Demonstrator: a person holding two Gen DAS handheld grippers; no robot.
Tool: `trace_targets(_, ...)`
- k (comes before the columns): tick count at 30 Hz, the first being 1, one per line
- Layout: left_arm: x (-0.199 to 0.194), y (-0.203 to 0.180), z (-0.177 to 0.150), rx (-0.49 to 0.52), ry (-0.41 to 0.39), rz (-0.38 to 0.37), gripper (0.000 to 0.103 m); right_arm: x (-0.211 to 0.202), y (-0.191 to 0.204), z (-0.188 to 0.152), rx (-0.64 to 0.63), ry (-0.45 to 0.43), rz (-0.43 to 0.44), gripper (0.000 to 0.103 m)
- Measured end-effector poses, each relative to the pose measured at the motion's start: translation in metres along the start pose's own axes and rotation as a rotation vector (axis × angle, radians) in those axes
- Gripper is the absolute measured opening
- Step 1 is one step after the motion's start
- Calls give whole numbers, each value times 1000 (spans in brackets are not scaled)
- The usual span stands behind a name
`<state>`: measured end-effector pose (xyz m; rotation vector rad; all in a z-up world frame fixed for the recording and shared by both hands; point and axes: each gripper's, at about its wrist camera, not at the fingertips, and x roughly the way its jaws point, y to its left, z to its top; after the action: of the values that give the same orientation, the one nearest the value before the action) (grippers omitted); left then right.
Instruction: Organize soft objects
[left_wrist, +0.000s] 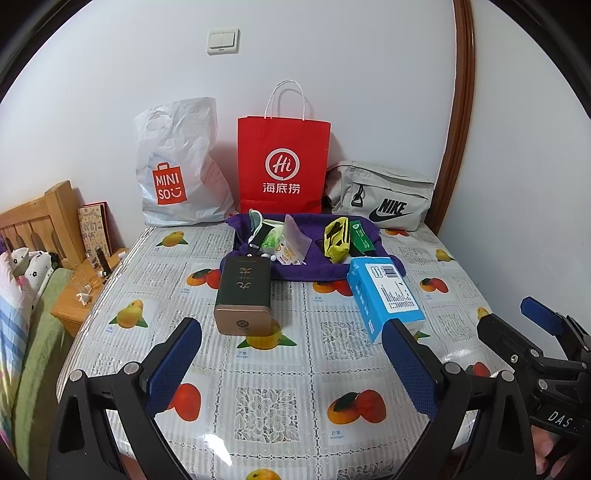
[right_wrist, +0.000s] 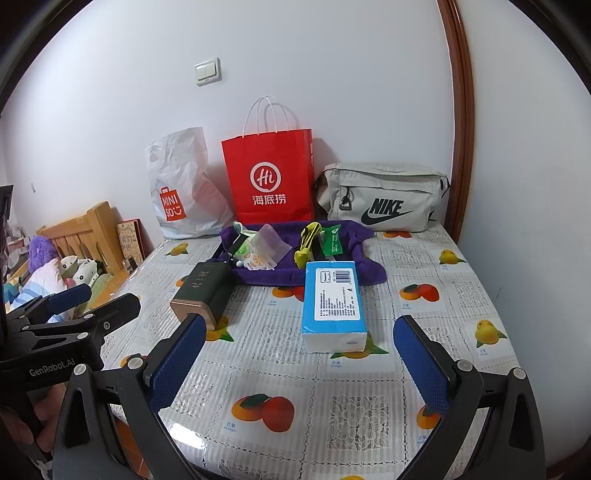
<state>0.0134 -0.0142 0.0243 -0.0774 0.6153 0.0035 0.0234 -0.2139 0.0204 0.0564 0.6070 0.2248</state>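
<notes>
White plastic Miniso bag (left_wrist: 177, 166) leans on the wall, then a red paper bag (left_wrist: 282, 166) and a grey Nike pouch (left_wrist: 384, 195). On the worktop (left_wrist: 258, 402), a dark tin (left_wrist: 243, 295) lies left of the blue tissue pack (right_wrist: 334, 306), a purple towel (left_wrist: 317, 266) behind them. Left gripper (left_wrist: 291, 354) and right gripper (right_wrist: 299, 354) hover spread wide, empty.

Glossy clear plastic film over lace-and-mango tabletop (left_wrist: 266, 402), glare at 6 o'clock. Soft fuzzy purple cloth (left_wrist: 291, 271) under small items. Smooth matt dark tin (left_wrist: 243, 291), satin copper metal end. Shiny blue plastic wrap on tissue pack (right_wrist: 332, 306). Matt red paper bag (left_wrist: 282, 164); crinkled white plastic bag (left_wrist: 177, 162); grey woven pouch (left_wrist: 384, 195). Blue textured jaws pads (right_wrist: 177, 363).
</notes>
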Motion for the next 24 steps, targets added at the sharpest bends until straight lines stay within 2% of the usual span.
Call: trace_targets(24, -4, -3, -1, 2, -2, -5, 99, -6, 2, 0, -4, -5, 3, 100)
